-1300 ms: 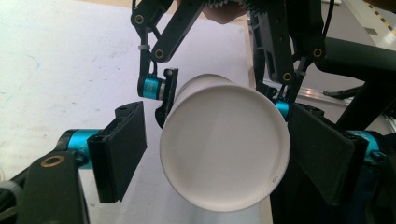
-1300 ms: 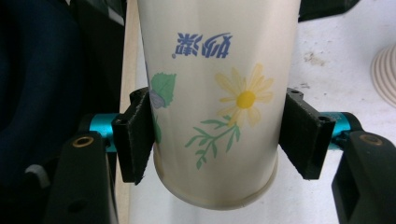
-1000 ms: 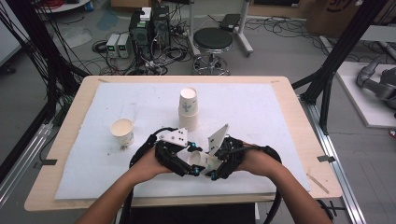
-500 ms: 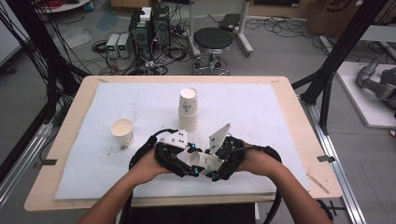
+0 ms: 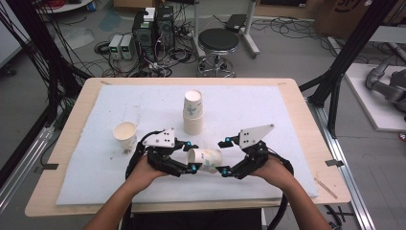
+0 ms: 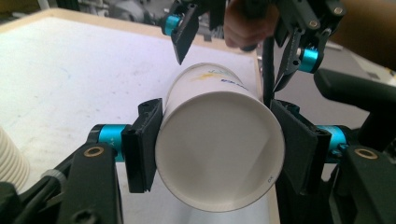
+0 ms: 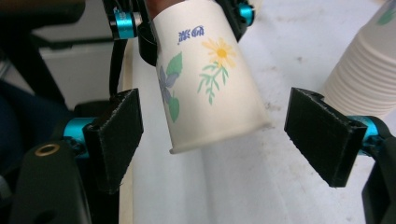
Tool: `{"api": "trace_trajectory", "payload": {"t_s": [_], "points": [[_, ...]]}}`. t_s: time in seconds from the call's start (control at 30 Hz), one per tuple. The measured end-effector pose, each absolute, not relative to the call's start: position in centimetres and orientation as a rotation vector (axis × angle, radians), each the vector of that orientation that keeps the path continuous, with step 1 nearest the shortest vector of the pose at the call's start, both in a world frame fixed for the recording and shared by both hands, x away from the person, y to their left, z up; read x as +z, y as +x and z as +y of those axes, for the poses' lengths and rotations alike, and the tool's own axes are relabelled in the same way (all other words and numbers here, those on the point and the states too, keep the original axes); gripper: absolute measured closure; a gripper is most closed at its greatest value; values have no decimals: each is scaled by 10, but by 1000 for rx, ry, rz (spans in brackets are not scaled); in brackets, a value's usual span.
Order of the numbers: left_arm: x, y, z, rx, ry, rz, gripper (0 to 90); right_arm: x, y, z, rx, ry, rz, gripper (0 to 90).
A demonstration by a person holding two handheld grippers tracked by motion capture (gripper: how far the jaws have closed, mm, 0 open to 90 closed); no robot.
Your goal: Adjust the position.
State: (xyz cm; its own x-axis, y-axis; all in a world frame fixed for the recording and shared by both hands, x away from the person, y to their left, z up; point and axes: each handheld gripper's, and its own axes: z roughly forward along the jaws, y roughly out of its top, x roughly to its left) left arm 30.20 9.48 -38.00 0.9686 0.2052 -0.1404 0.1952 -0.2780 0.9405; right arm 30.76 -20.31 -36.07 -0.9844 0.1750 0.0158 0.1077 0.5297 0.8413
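Cup [image 5: 205, 159] is pinched at its rim end by left gripper [image 5: 190, 156], released by spread right gripper [image 5: 223, 157]; stack [image 5: 193, 113] at twelve o'clock probably awaits it.

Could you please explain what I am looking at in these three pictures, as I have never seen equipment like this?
A person at a table holds hand-operated tongs in each hand. One picture looks down from above; the other two come from cameras riding on each tool. The left tongs are clamped near the rim of a flowered paper cup held on its side. The right tongs stand open around its base, not touching. On the white mat stand a stack of cups and a single cup.
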Motion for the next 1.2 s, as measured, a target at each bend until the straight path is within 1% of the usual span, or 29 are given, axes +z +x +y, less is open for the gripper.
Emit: {"api": "trace_trajectory", "payload": {"t_s": [0.23,0.6,1.2], "points": [[-380,301,101,24,1788,280,374,-372,300,-214,1631,315,2519,201],[-381,297,100,23,1749,233,374,-397,292,-222,1789,395,2447,201],[-378,296,96,-19,1712,181,374,-399,293,-217,1847,366,2467,201]]}}
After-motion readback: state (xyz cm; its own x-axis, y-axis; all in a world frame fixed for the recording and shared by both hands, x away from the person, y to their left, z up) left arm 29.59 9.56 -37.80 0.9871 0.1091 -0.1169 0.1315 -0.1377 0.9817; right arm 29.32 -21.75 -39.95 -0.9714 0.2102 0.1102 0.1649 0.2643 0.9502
